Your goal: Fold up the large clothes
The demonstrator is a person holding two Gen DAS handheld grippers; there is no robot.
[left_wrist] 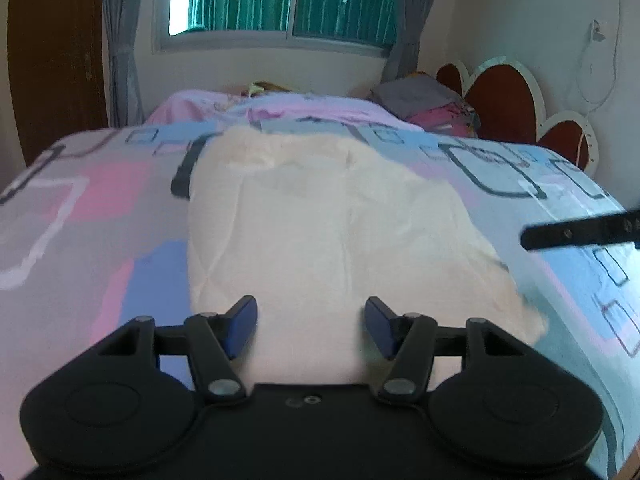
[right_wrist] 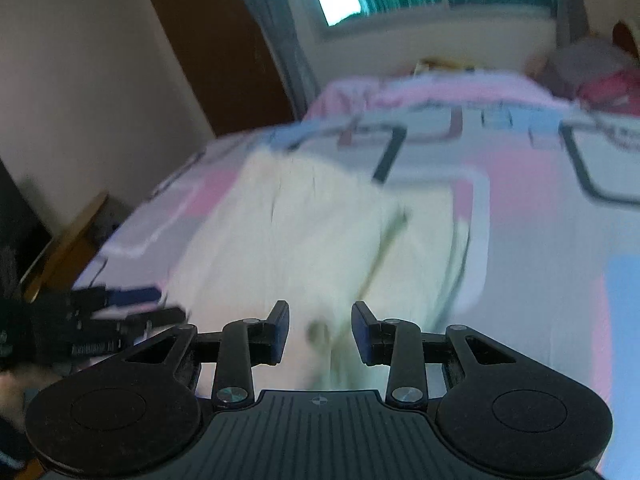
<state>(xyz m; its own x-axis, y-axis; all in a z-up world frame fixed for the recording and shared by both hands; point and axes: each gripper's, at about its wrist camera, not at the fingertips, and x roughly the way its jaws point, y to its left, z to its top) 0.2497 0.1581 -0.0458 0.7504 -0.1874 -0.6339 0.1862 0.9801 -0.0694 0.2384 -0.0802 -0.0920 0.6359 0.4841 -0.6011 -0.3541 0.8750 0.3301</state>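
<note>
Left wrist view shows the left gripper (left_wrist: 311, 322) with jaws wide apart, empty, above the near edge of the cream garment (left_wrist: 328, 224) spread on the patterned bedsheet (left_wrist: 92, 216). Right gripper (right_wrist: 320, 330) likewise gapes, the blurred garment just ahead of its fingers

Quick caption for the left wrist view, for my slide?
Open left gripper hovers over cream garment spread on the patterned bedsheet.

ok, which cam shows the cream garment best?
Left wrist: the cream garment is sharp, and most of its outline shows against the patterned bedspread. Right wrist shows it smeared by motion blur, edges unclear.
</note>
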